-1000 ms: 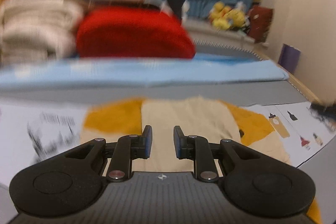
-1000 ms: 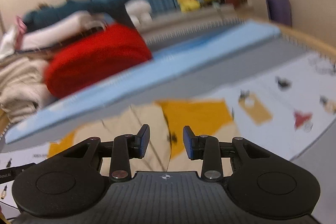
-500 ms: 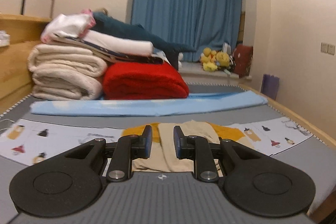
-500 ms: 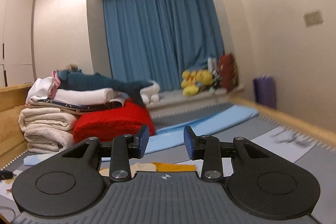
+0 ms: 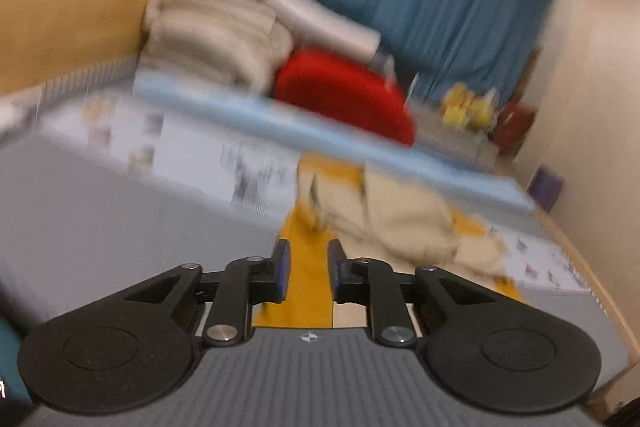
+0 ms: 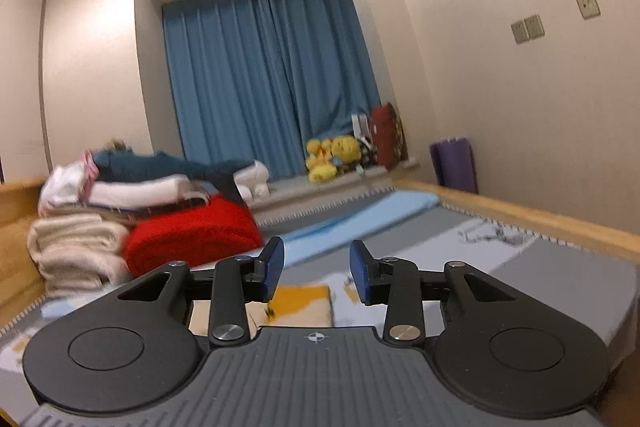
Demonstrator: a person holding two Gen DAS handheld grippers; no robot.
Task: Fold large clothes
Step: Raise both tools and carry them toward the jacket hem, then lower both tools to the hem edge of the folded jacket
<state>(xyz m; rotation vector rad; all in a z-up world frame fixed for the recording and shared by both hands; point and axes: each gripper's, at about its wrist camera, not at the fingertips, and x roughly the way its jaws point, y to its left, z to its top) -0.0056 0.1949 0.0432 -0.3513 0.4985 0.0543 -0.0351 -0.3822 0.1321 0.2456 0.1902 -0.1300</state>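
Observation:
A yellow and cream garment [image 5: 400, 219] lies crumpled on the grey bed cover [image 5: 120, 211], in front of my left gripper [image 5: 308, 247]. The left view is blurred and tilted. That gripper's jaws are closing with a narrow gap and nothing is between them; a yellow part of the garment shows beyond the gap. My right gripper [image 6: 317, 247] hangs open and empty above the bed, pointing almost level. In the right wrist view only a yellow and cream corner of the garment [image 6: 304, 301] shows below its fingers.
At the back of the bed are a stack of folded cream blankets [image 6: 76, 251], a red blanket [image 6: 192, 235] and a light blue cloth strip [image 6: 360, 215]. A wooden bed rail [image 6: 520, 215] runs along the right. Blue curtains [image 6: 272, 79], plush toys [image 6: 332, 153] and a purple roll [image 6: 454, 163] are beyond.
Both grippers have pulled back from the garment and risen. The left view has since swung and rolled, so it looks down on the garment again. The left jaws stand slightly narrower.

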